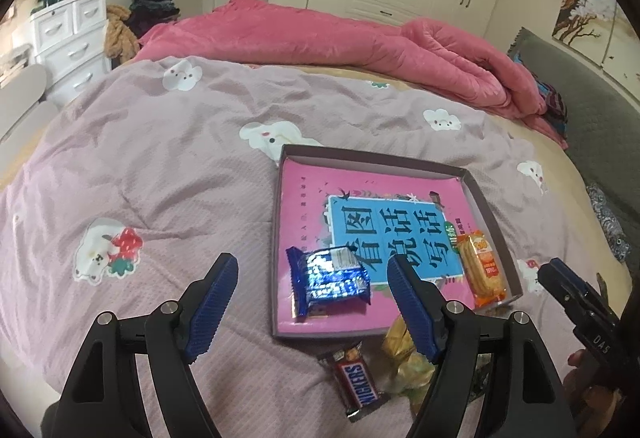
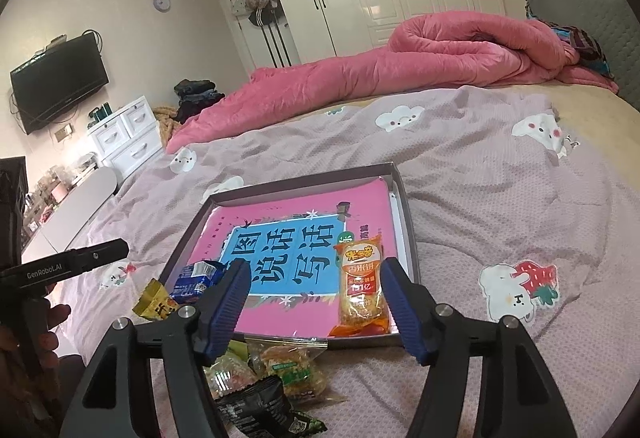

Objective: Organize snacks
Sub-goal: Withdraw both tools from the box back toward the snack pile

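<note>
Crinkly glossy blue foil snack packet [image 1: 329, 280]; shiny orange plastic cracker wrapper [image 2: 362, 288]; matt lilac woven cotton bedspread [image 1: 168, 174]; plush pink fleece blanket [image 2: 360, 70].

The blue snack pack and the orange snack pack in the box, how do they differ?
The blue snack pack has shiny foil that glares, while the orange snack pack is partly clear and shows pale crackers inside. The blue one lies crosswise at the box's near left corner; the orange one lies lengthwise along its right wall. Both rest on the pink book cover, and neither claw grips them.
</note>
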### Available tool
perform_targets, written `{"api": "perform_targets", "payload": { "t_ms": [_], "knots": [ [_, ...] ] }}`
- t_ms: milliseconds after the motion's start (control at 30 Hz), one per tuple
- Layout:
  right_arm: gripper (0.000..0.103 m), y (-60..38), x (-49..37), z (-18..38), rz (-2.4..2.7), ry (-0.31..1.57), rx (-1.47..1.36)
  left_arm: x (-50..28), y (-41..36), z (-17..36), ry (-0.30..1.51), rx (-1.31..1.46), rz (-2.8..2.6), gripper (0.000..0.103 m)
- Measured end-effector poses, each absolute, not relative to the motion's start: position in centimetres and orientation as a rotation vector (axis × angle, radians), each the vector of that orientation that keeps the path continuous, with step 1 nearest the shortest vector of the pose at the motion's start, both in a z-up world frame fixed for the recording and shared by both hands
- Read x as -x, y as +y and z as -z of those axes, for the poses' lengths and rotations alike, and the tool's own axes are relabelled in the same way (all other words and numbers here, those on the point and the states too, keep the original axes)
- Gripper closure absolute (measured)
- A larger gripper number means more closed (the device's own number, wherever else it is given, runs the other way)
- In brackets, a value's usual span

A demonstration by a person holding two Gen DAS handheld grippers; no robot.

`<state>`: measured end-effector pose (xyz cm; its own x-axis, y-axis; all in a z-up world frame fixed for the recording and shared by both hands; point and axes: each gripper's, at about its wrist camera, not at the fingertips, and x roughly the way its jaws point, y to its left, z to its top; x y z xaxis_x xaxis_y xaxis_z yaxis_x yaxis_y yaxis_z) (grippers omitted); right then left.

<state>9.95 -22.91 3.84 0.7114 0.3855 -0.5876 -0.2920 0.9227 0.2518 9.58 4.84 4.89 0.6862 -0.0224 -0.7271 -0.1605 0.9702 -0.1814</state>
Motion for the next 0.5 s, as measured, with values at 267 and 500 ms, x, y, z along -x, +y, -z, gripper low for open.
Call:
{"api": "perform_targets", "payload": {
  "t_ms": [267,500],
  "knots": [
    [0.036,-22.8,-8.6,-4.1,-0.385,0.683,-0.140,-8.3,5.4,-4.1,0.839,0.238,-0.086,0.025],
    [0.036,-22.8,-7.4,-4.0,-0.390,0.692,-0.131,-7.2,5.6,-3.2,0.863,0.238,-0.089,0.025]
  ]
}}
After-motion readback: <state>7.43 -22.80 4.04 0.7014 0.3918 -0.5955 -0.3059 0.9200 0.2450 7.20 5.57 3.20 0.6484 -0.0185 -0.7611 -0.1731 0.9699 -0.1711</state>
